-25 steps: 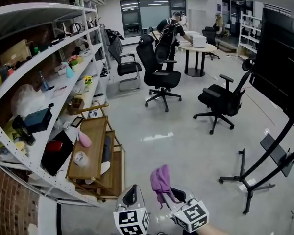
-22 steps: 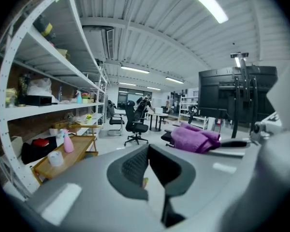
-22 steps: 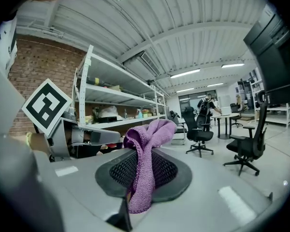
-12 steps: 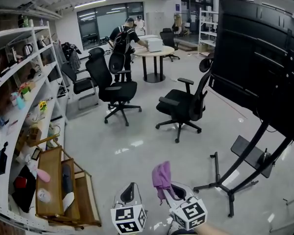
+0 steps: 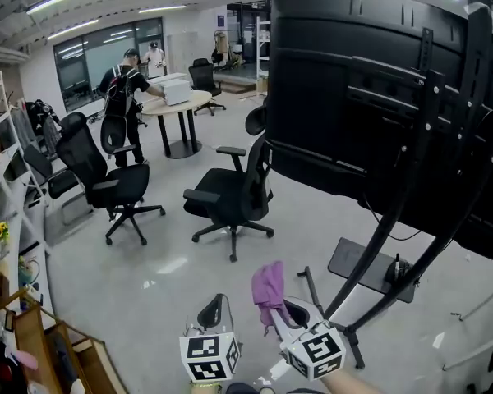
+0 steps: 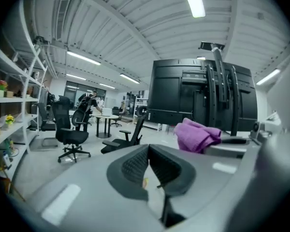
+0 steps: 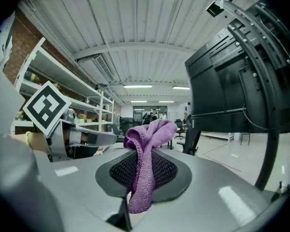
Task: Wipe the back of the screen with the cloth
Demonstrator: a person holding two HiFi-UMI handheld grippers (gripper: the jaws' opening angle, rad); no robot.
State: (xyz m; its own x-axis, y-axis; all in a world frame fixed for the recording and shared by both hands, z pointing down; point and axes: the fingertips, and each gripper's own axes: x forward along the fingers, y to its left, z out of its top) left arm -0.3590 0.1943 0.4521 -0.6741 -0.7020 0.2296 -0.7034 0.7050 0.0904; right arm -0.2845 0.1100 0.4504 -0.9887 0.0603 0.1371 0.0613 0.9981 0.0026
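The large black screen [image 5: 378,113] on its wheeled stand [image 5: 394,212] fills the upper right of the head view, its ribbed back turned towards me. My right gripper [image 5: 279,314] is shut on a purple cloth [image 5: 269,290], which stands up from the jaws and hangs down in a fold. In the right gripper view the cloth [image 7: 146,158] drapes over the pads, with the screen [image 7: 222,86] to the right. My left gripper [image 5: 214,312] is beside it, shut and empty. The left gripper view shows the cloth [image 6: 197,135] in front of the screen's back [image 6: 183,98].
The stand's floor legs [image 5: 345,335] and a low tray [image 5: 370,265] lie just ahead of the right gripper. Two black office chairs [image 5: 230,191] [image 5: 107,183] stand on the grey floor. A person [image 5: 123,84] is at a round table [image 5: 174,105]. A shelf [image 5: 0,220] runs along the left.
The head view has swung right: the shelves and wooden cart slid off to the left and the screen's back now looms close. Both grippers keep their places, the cloth still held.
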